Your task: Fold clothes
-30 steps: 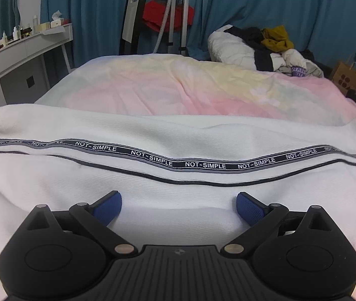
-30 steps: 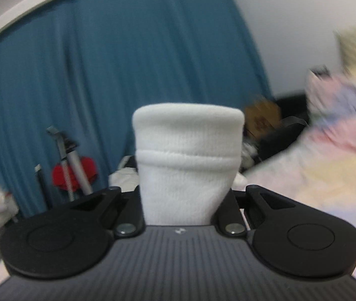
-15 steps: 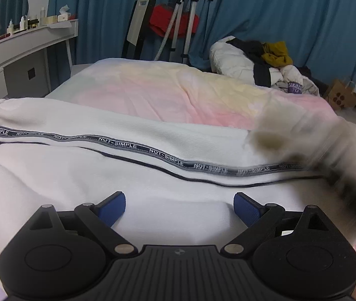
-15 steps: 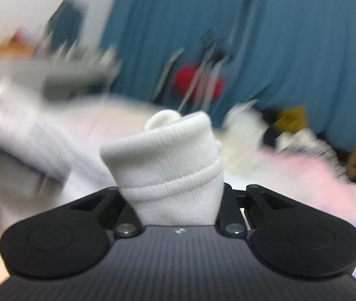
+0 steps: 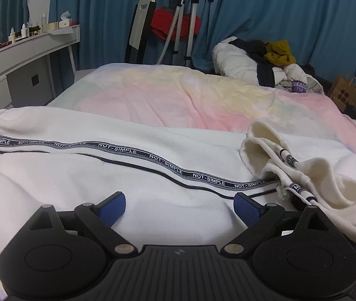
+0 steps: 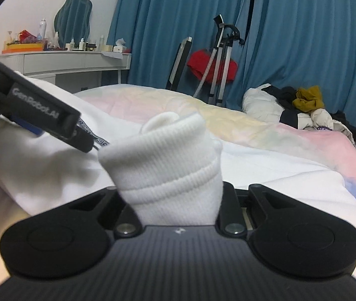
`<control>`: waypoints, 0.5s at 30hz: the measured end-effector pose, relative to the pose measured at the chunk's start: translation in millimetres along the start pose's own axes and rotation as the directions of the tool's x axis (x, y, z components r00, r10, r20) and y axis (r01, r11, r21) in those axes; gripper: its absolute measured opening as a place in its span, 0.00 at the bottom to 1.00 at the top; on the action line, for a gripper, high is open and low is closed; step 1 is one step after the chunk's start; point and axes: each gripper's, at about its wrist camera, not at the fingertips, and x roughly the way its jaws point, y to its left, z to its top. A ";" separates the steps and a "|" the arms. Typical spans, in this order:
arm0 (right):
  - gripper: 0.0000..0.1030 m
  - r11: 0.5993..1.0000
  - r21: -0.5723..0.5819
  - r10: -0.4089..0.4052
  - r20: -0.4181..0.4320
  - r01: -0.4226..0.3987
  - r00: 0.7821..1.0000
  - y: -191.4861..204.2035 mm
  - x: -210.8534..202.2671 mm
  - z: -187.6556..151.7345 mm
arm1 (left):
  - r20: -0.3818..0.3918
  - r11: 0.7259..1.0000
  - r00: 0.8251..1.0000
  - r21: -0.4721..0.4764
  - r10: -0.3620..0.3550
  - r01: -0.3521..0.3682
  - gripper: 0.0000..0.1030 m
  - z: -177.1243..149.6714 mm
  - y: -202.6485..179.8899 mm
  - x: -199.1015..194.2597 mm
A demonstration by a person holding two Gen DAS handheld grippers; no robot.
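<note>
White trousers (image 5: pixel 82 175) with a "NOT-SIMPLE" tape stripe (image 5: pixel 153 155) lay spread across the near part of the bed (image 5: pixel 178 92), over its pastel cover. The left gripper (image 5: pixel 179 207) sat low over the cloth with its blue pads (image 5: pixel 112 207) spread wide, the fabric bulging between them but not pinched. To its right a ribbed cuff (image 5: pixel 263 148) and its folded leg end lay on top of the stripe.

In the right wrist view, the right gripper (image 6: pixel 175 200) pinched that ribbed cuff (image 6: pixel 168 160), which stood up between the jaws; the jaws were opening slightly, the cloth still filling the gap between them. The left gripper (image 6: pixel 52 123) reached in from the left just beside the cuff, above the trousers (image 6: pixel 40 165).

A heap of clothes (image 5: pixel 265 62) sat at the bed's far right corner. A surface (image 5: pixel 27 50) with bottles stood at left, blue curtains (image 5: pixel 290 12) behind.
</note>
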 end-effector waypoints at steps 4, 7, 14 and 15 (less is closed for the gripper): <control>0.25 0.997 0.072 0.024 0.008 -0.024 1.000 -8.0 -6.0 4.0 | 0.009 1.000 1.000 -0.005 0.000 0.000 0.92 1.5 -0.7 0.2; 0.62 0.993 0.088 0.077 0.005 -0.077 0.997 -4.3 -11.0 4.0 | 0.015 1.000 1.000 -0.012 -0.008 0.008 0.92 2.0 1.3 -0.1; 0.87 0.984 0.027 0.178 0.008 -0.178 0.984 10.3 -42.9 14.8 | 0.052 0.996 0.996 -0.061 -0.068 0.071 0.92 5.9 8.8 -8.3; 0.87 0.981 0.051 0.188 -0.002 -0.187 0.982 6.3 -48.0 18.1 | 0.059 0.992 0.994 -0.076 -0.092 0.096 0.92 6.8 10.7 -9.6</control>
